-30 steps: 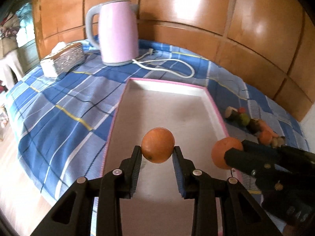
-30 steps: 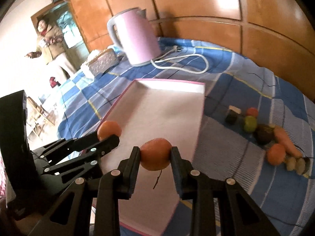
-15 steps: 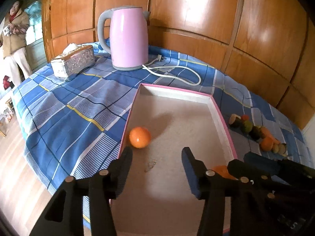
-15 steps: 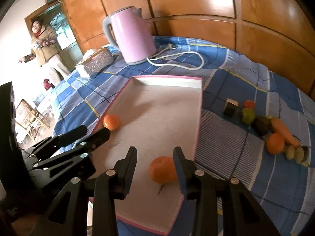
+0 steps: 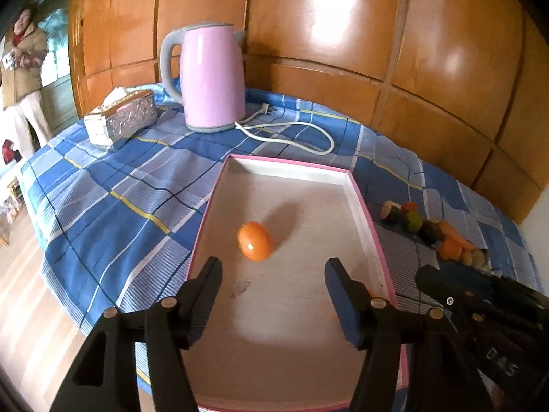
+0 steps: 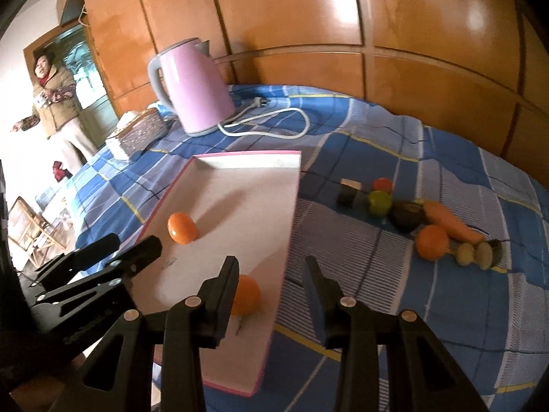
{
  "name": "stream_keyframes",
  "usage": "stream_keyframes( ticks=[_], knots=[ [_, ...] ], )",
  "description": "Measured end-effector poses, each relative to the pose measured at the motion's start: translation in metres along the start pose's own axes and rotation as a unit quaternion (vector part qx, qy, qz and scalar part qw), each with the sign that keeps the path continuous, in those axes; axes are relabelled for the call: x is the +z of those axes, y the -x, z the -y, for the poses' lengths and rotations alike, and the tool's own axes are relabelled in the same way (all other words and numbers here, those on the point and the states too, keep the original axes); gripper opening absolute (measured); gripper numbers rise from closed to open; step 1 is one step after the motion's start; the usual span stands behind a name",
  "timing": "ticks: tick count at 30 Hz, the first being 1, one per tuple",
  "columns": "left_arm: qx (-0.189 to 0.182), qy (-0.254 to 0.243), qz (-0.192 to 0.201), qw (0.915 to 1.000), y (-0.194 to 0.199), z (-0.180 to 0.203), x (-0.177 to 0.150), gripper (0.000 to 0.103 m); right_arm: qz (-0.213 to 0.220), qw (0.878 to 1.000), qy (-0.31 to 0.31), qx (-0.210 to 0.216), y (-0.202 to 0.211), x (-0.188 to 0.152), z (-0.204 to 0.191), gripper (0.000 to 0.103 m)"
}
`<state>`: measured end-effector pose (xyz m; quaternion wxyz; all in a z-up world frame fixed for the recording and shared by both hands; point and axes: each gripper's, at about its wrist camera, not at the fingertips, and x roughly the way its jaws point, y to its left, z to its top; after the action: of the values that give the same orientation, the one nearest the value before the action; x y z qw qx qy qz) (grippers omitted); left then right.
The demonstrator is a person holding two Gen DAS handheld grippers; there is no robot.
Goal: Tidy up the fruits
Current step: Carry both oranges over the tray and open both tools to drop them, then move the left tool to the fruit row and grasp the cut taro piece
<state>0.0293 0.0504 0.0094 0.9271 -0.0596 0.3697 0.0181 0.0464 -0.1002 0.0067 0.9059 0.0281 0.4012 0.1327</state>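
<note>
A: We see the left gripper (image 5: 272, 276) as matte black plastic, two angular fingers with blue pads and small brass-coloured screw heads

B: We find the right gripper (image 6: 272, 279) built the same; pale lettering marks its black body in the left view

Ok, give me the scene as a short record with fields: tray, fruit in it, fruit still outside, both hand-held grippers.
tray: pink-rimmed tray on the blue checked cloth
in tray: two oranges, one near the left rim, one at the near right
outside tray: a row of fruit and vegetables on the cloth, with a third orange and a carrot
left hand-held gripper: jaws opening, nothing between them
right hand-held gripper: open, empty
background: pink kettle
</note>
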Motion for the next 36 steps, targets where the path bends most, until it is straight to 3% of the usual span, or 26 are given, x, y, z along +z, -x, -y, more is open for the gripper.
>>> stream_keyframes(
  ticks=[13,17,19,22,36],
  knots=[
    [-0.045,-0.045,-0.001,0.9980,0.001,0.042,-0.003,0.062,0.011,0.995,-0.081,-0.059,0.017,-0.018,0.063,0.039],
    [-0.064,-0.051,-0.005,0.9967,-0.003,0.054,-0.002,0.054,0.011,0.992,-0.104,-0.074,0.021,-0.021,0.082,0.039],
    [-0.078,-0.054,-0.015,0.9954,-0.008,0.062,-0.001,0.043,0.011,0.990,-0.111,-0.081,0.022,-0.023,0.091,0.039],
    [-0.096,-0.053,-0.031,0.9934,-0.017,0.072,0.000,0.037,0.010,0.989,-0.121,-0.088,0.023,-0.024,0.100,0.039],
    [-0.122,-0.072,-0.067,0.9877,-0.060,0.118,0.019,0.026,0.011,0.988,-0.133,-0.079,0.013,-0.018,0.124,0.039]
  ],
)
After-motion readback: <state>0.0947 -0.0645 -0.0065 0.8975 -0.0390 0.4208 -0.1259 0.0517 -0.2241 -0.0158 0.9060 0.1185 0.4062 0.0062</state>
